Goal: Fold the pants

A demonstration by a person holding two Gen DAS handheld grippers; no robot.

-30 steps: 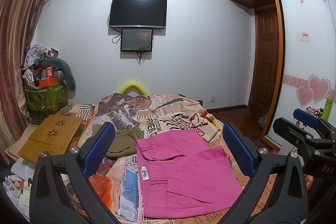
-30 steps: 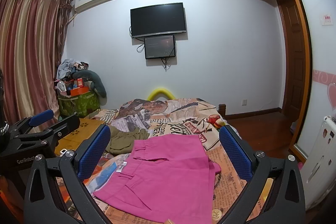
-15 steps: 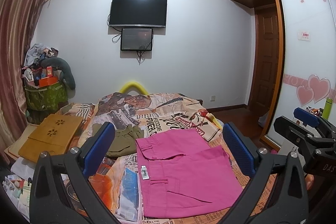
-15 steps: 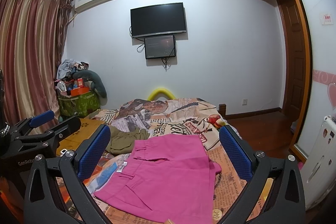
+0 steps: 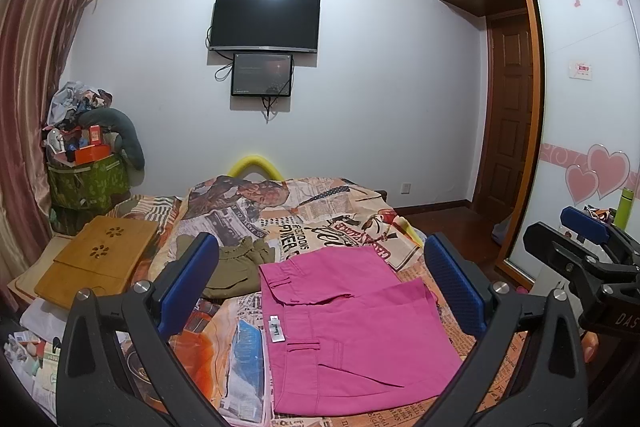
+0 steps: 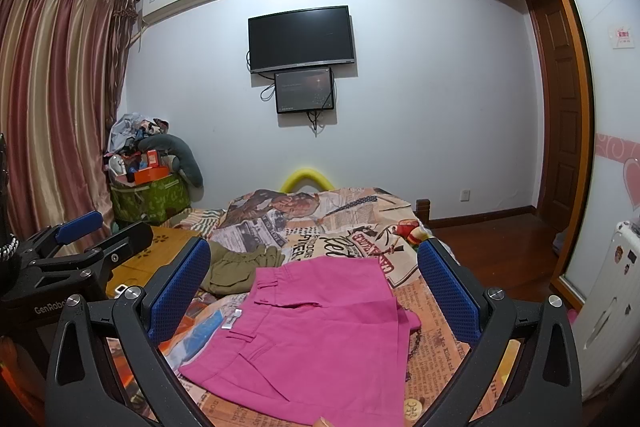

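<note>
Pants: bright pink cotton pants (image 5: 352, 323) lie folded into a flat, roughly square stack on the bed, waistband and belt loops toward the left, a small white label (image 5: 275, 327) showing at the waist edge.
Bed: newspaper-print bedspread in orange, cream and black (image 5: 304, 215) covers the mattress — the pink stack sits on its near half.
Left gripper: black frame with blue textured pads (image 5: 320, 287), fingers spread wide, nothing between them; it hangs above the near edge of the bed, clear of the fabric.
Right gripper: same black-and-blue build (image 6: 316, 291), fingers also wide apart and empty, held above the pants without touching them.
Each in the other's view: the right tool shows at the far right edge of the left camera, the left tool at the far left edge of the right camera.
Olive garment: a crumpled olive-green cloth (image 5: 236, 267) lies just beside the pink stack, on its far left side.
Wooden board: a light brown lap tray with flower cut-outs (image 5: 96, 263) rests at the bed's left side.
Wall: a dark flat television (image 5: 265, 21) hangs opposite — a smaller dark screen (image 5: 262, 75) just beneath it.
</note>
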